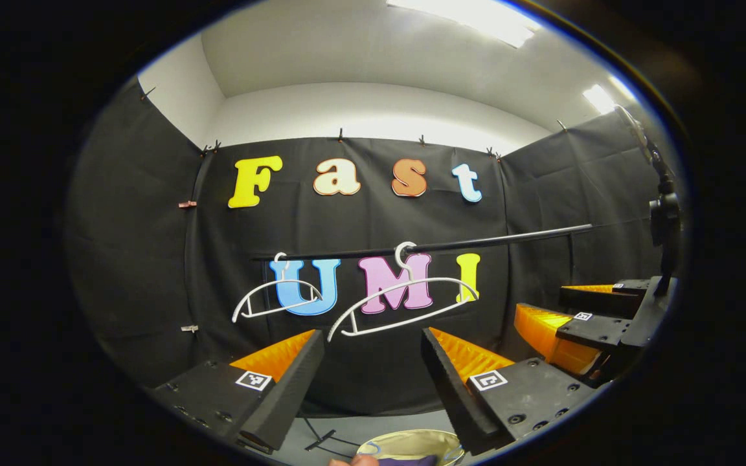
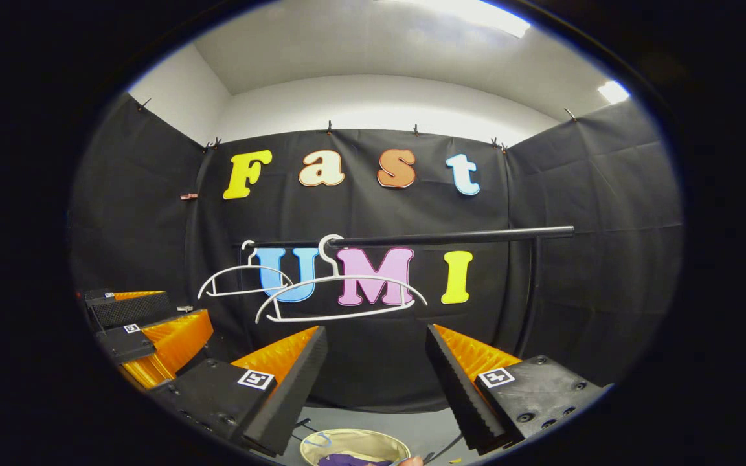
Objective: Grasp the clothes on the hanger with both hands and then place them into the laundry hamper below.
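- Your left gripper (image 1: 373,378) sits at the bottom centre of the left gripper view, fingers spread wide with nothing between them.
- Your right gripper (image 2: 376,382) sits likewise at the bottom centre of the right gripper view, fingers wide apart and empty; it also appears at the right edge of the left gripper view (image 1: 590,323), level with the other.
- Two bare white plastic hangers hang from the black horizontal rail (image 2: 451,238) in the middle of each frame: the nearer large hanger (image 2: 340,294) and a smaller one (image 2: 240,281) to its left. No cloth hangs on either.
- The round cream fabric laundry hamper (image 2: 355,446) lies at the bottom edge of the frame, below and between your fingers, with a purple garment (image 2: 347,461) already inside it.
- So the task's thing lies straight down from both grippers, not ahead on the rail; the rail's long axis runs left to right across the frame.
- A fingertip shows at the bottom edge beside the hamper rim.
- Judging from this, the clothes look delivered; neither gripper is clearly nearer the hamper.
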A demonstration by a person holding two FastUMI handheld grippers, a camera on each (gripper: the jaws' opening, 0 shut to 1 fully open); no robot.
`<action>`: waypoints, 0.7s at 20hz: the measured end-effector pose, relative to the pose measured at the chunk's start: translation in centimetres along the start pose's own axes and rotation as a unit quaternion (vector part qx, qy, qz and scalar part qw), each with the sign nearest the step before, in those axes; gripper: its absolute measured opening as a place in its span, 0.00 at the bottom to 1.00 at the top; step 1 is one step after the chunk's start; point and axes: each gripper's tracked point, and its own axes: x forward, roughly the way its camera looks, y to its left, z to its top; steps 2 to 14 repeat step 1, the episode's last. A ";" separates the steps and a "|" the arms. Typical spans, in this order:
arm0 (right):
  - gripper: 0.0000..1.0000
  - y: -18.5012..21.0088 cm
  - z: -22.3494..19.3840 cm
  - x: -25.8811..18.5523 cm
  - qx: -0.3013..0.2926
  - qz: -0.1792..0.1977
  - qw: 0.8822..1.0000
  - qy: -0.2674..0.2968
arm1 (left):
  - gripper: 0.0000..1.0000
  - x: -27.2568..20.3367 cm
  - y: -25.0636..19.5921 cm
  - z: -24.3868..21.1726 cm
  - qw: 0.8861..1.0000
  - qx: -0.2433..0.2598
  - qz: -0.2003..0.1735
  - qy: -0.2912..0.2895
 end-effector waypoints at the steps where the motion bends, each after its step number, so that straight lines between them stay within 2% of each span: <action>1: 1.00 0.0 -0.1 0.2 0.000 0.001 1.000 0.000 | 0.95 -0.1 0.0 0.0 1.000 0.001 0.003 0.000; 14: 1.00 0.0 -0.1 0.2 0.000 0.001 1.000 0.000 | 0.95 -0.1 0.0 0.0 1.000 0.001 0.003 0.000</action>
